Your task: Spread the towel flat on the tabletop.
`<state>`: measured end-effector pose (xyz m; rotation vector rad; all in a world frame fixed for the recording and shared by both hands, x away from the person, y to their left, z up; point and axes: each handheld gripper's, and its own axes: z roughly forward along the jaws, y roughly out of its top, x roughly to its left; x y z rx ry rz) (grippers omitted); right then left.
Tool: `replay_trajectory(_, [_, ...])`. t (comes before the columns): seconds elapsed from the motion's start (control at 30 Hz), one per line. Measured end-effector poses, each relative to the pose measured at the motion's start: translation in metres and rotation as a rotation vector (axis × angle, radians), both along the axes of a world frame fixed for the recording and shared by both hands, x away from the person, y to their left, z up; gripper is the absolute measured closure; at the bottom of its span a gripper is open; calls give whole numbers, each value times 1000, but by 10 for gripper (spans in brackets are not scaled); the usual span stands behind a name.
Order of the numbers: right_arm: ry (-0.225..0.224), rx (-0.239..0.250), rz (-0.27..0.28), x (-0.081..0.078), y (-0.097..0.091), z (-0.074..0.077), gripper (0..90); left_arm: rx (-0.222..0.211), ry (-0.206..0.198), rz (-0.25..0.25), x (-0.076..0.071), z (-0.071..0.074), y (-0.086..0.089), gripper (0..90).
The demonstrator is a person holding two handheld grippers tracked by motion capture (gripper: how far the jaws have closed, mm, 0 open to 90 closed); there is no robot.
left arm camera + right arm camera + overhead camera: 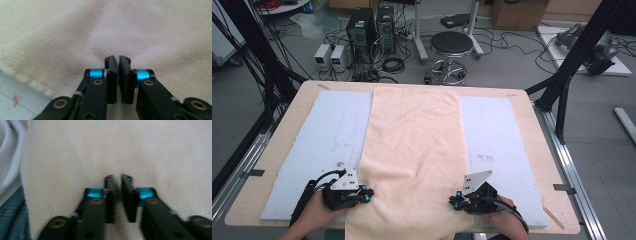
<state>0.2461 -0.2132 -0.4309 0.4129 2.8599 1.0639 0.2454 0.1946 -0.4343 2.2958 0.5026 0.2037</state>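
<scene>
Towel (pixel 414 150) lies flat lengthwise down the middle of the tabletop (pixel 532 125), its near edge overhanging. Left gripper (pixel 367 194) and right gripper (pixel 454 201), fingers pressed together, each pinch a near corner; folding apparently not yet begun.

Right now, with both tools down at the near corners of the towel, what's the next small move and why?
Probably lift both together: the left tool and right tool are shut at the near edge of the towel, which lies flat lengthwise, ready to fold away from the person.
</scene>
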Motion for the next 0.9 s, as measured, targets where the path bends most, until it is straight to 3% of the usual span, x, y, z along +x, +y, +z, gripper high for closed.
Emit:
replay_trajectory(0.1, [-26,-2,13,1,8,9,871,11,-13,16,1,3,0,874])
replay_trajectory(0.23, [-80,33,5,11,15,29,873,-41,-46,90,11,14,7,875])
replay_trajectory(0.37, [-128,32,-69,42,21,38,872,-100,-73,209,35,21,18,874])
replay_trajectory(0.43, [-161,12,-127,61,27,36,871,-95,-78,265,49,18,21,874])
replay_trajectory(0.5, [-141,13,-169,81,30,29,858,-87,-88,306,59,13,21,874])
replay_trajectory(0.57, [-129,5,-225,94,29,21,776,-66,-100,324,67,9,18,873])
replay_trajectory(0.6, [-97,35,-225,97,26,20,744,-62,-105,330,69,7,16,873])
replay_trajectory(0.67, [-87,82,-192,91,21,25,715,-52,-105,320,72,6,13,868])
replay_trajectory(0.77, [-118,126,-129,67,16,35,694,-53,-105,316,72,6,13,849])
replay_trajectory(0.83, [-114,124,-78,52,13,33,663,-66,-103,327,69,9,15,764])
replay_trajectory(0.9, [-109,94,-41,40,12,25,641,-80,-113,300,62,15,19,733])
